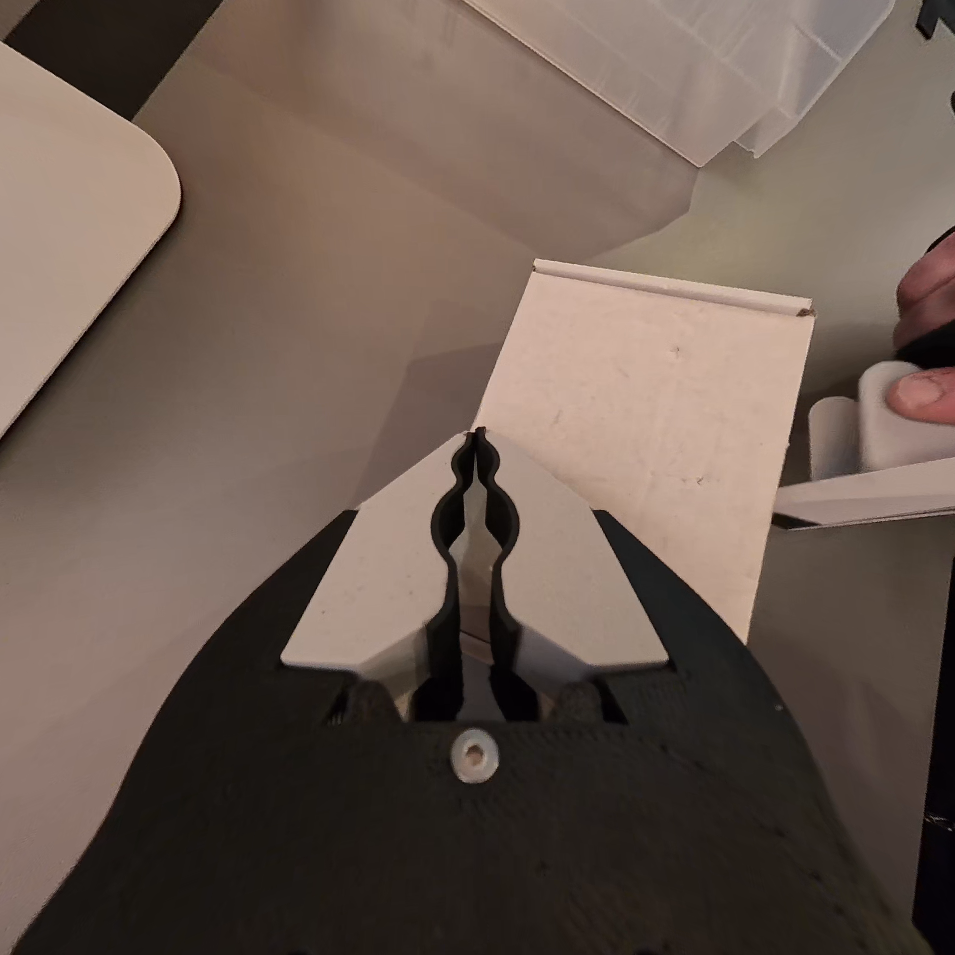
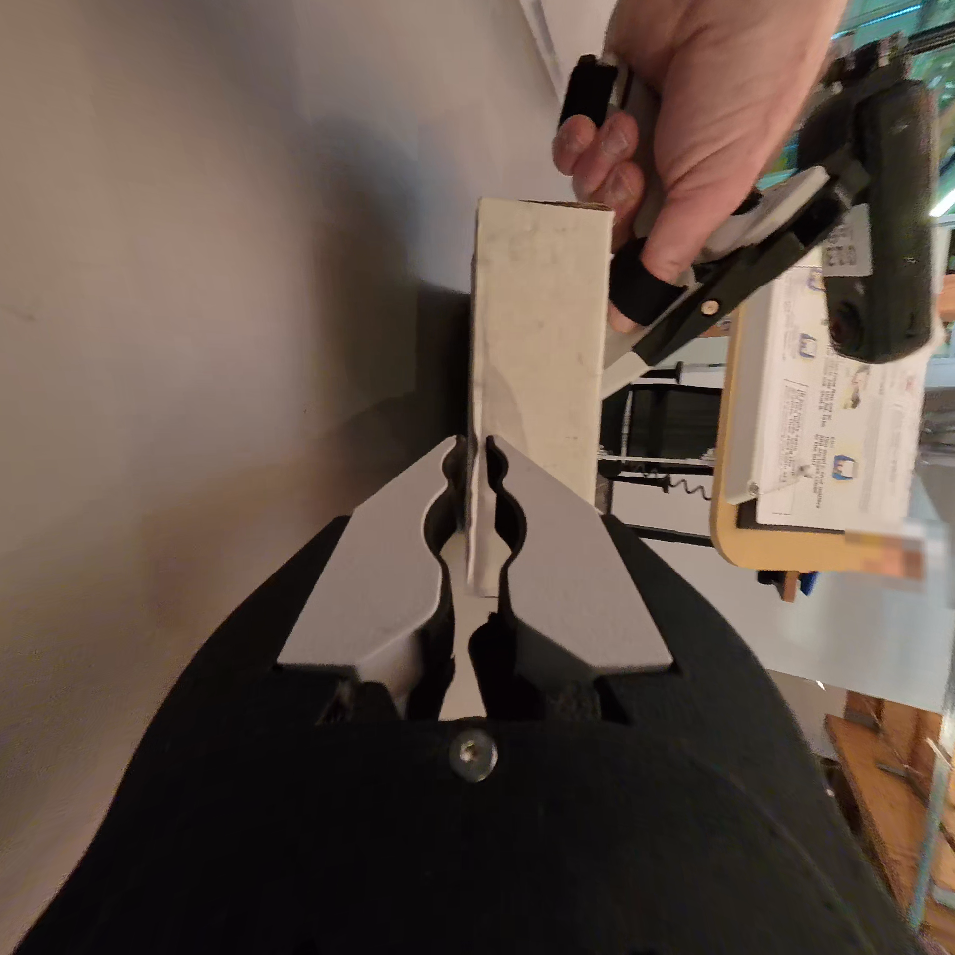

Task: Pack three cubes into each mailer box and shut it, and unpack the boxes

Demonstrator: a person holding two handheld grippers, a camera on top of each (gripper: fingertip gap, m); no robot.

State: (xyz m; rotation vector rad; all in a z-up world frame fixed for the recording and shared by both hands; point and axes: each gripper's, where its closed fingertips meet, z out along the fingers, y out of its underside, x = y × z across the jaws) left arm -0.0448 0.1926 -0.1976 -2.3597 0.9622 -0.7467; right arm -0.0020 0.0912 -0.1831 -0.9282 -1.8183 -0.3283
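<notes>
A white mailer box [image 1: 646, 413] stands on the beige table [image 1: 284, 310], with no cubes in view. My left gripper [image 1: 475, 433] is shut, its tips at the box's near left edge. I cannot tell whether they pinch any cardboard. In the right wrist view the box [image 2: 542, 336] stands on edge. My right gripper [image 2: 473, 439] is shut on a thin white flap [image 2: 478, 517] of it. The left gripper [image 2: 625, 362], held by a hand [image 2: 723, 129], reaches behind the box's far side. The right gripper [image 1: 852, 439] and the flap [image 1: 858, 493] show at the left view's right edge.
A clear plastic bin [image 1: 697, 67] sits at the table's far right. A white rounded board [image 1: 67, 206] lies at the left. Beyond the table edge stand a wooden board with a printed sheet [image 2: 806, 403] and a black frame [image 2: 666, 413].
</notes>
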